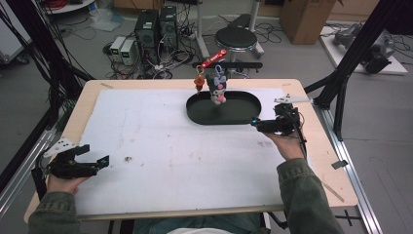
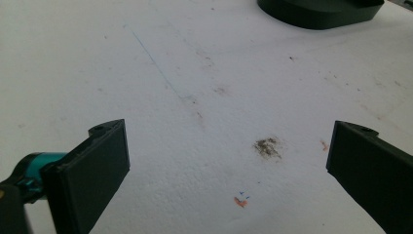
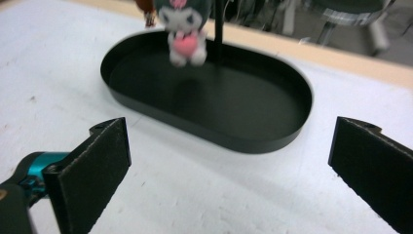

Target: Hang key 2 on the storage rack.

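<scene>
Nearest the person, the left hand-held gripper [image 1: 100, 162] rests low at the near left corner of the bench [image 1: 311, 161], on the white sheet [image 1: 160, 146] that covers most of the bench top. Its two black jaws stand wide apart with nothing between them. In the left gripper view the same left hand-held gripper [image 2: 229, 161] looks over bare sheet marked by a dark smudge [image 2: 267, 147] just ahead of the jaws, a small orange fleck [image 2: 240, 201] nearer the camera, and a thin blue line [image 2: 156, 66] running away to the far left.

Farther in, on the right side, the right hand-held gripper [image 1: 257, 124] is held above the sheet just beside the near right end of the black oval tray [image 1: 243, 117]. Its jaws are likewise spread apart and empty; in the right gripper view the right hand-held gripper [image 3: 229, 156] faces the tray [image 3: 272, 139] across a strip of white sheet, apart from it.

Beyond the jaws, a plush keychain figure [image 1: 217, 87] with a pink heart hangs over the tray's far left part, clear of the tray floor; it appears blurred in the right gripper view [image 3: 184, 29]. It hangs from a black crossbar [image 1: 243, 65] on a thin upright post [image 3: 218, 29] that stands in the tray. Beside the figure hang an orange charm [image 1: 198, 80] and a red strap [image 1: 214, 57].
</scene>
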Demonstrator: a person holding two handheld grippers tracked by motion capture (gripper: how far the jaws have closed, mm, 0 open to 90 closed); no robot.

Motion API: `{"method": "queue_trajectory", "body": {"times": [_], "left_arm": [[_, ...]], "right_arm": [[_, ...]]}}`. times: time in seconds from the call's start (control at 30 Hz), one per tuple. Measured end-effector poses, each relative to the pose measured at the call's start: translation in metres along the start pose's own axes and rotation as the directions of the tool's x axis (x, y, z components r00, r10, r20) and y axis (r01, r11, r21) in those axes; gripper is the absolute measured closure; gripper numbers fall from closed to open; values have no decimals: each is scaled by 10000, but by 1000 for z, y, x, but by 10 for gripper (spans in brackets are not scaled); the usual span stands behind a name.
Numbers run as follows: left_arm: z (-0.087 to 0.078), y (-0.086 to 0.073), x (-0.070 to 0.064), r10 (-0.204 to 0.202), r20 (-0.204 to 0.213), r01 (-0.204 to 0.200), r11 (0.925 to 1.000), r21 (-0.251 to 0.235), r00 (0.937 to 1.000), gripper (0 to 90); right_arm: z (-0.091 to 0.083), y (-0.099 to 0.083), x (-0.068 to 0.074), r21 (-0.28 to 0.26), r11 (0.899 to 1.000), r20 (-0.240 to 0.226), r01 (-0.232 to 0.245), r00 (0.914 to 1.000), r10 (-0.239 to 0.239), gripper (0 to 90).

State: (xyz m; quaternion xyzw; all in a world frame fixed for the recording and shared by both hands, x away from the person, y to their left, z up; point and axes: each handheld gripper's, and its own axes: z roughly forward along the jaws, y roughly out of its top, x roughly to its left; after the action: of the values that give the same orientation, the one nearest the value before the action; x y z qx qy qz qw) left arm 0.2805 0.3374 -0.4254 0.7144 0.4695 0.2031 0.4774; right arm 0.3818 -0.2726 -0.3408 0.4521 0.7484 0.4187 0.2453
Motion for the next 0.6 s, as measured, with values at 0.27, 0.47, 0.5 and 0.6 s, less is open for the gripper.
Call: {"method": "queue_trajectory", "body": {"times": [0.27, 0.47, 0.5, 0.6], "left_arm": [[0, -3, 1, -42, -29, 42, 9999, 154, 10000, 24], [-1, -6, 1, -62, -17, 63, 9997, 226, 10000, 24], [-1, -7, 1, -48, 2, 48, 9997, 238, 10000, 24], [-2, -9, 2, -69, 20, 68, 9995, 324, 10000, 24]], "right_arm": [[-12, -22, -1, -1321, 9907, -109, 333, 9993, -350, 5], [-13, -42, -4, -1176, 9927, -137, 281, 9995, -299, 6], [-13, -46, -5, -1240, 9919, -131, 291, 9994, -310, 5], [-14, -57, -9, -1264, 9918, -223, 203, 9995, -233, 5]]}}
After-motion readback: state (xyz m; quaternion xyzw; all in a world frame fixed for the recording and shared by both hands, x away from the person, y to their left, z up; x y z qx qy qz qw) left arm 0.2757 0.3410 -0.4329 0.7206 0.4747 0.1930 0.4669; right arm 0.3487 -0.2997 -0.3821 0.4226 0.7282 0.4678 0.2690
